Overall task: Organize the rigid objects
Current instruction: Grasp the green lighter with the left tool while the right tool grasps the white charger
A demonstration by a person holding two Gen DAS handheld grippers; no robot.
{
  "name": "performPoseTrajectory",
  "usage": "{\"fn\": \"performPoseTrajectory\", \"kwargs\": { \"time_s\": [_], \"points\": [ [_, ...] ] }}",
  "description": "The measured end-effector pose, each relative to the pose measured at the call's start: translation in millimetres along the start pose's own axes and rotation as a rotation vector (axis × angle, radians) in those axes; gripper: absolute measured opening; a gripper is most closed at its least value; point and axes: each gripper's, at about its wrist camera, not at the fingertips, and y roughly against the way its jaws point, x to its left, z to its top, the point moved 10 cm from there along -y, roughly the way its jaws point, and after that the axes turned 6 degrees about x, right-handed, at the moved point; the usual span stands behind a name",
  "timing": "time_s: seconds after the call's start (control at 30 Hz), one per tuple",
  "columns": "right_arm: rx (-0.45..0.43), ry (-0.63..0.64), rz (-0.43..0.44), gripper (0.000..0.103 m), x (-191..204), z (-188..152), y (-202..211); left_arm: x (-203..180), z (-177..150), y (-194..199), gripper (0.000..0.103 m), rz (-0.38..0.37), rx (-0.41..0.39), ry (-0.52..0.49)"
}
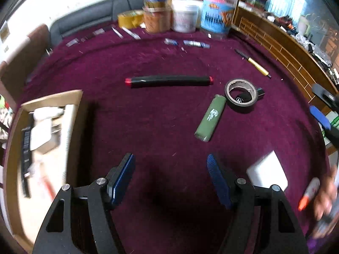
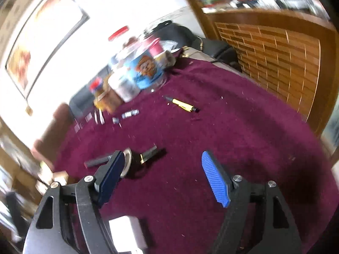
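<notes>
Left gripper (image 1: 170, 167) hanging wide open over the purple cloth (image 1: 148, 116), gripping nothing; right gripper (image 2: 163, 169) likewise spread, empty; green lighter (image 1: 209, 117) lying beside the tape roll (image 1: 241, 97), right of centre; cardboard box (image 1: 12, 148) sitting near left.

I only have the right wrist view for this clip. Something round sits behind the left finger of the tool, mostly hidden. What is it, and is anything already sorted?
Observer: It is a roll of black tape lying flat on the maroon cloth, seen clearly from the left wrist.
Operator: Anything beside it?
Observer: A green lighter lies just next to the roll, on the side nearer the left tool.
Operator: And the sorting?
Observer: A cardboard box sits at the left of that view, already holding white blocks and a dark strip.
Operator: Is the left tool holding something?
Observer: No, it is open with only cloth between its fingers.
</notes>
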Motion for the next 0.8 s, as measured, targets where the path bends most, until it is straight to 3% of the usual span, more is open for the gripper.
{"fn": "performPoseTrajectory", "kwargs": {
  "time_s": [0.13, 0.23, 0.37, 0.53, 0.6, 0.63, 0.67, 0.73, 0.8],
  "points": [
    [-0.037, -0.033, 0.06, 0.075, 1.5, -2.3, -1.3, -15.0, 24.5, -18.7, 0.064, 0.0, -0.003, -0.007],
    [-0.081, -0.017, 0.049, 0.075, 5.2, -2.0, 3.1, -22.2, 40.7, -30.7, 0.066, 0.03, -0.025, -0.035],
    [-0.032, -0.013, 0.064, 0.075, 7.9, -7.0, -9.5, -35.7, 48.5, -46.3, 0.066, 0.02, -0.009, -0.056],
    [0.005, -0.013, 0.079, 0.075, 8.2, -13.1, -15.7, -48.2, 52.2, -47.0, 0.065, 0.06, -0.092, -0.121],
    [0.02, -0.004, 0.076, 0.075, 9.3, -16.1, -18.7, -50.4, 51.4, -46.4, 0.052, 0.025, -0.085, -0.127],
    [0.027, 0.0, 0.077, 0.075, 10.1, -17.4, -20.3, -50.1, 50.4, -45.2, 0.038, -0.004, -0.078, -0.114],
    [0.038, 0.007, 0.076, 0.075, 11.4, -19.3, -22.2, -45.4, 50.3, -42.7, 0.018, 0.015, -0.082, -0.1],
    [0.052, 0.023, 0.069, 0.075, 13.6, -22.6, -25.0, -39.9, 50.1, -39.1, 0.016, 0.018, -0.074, -0.075],
    [0.058, 0.035, 0.064, 0.075, 14.3, -24.4, -25.4, -31.3, 44.6, -34.8, 0.016, -0.026, -0.058, -0.027]
  ]
}}
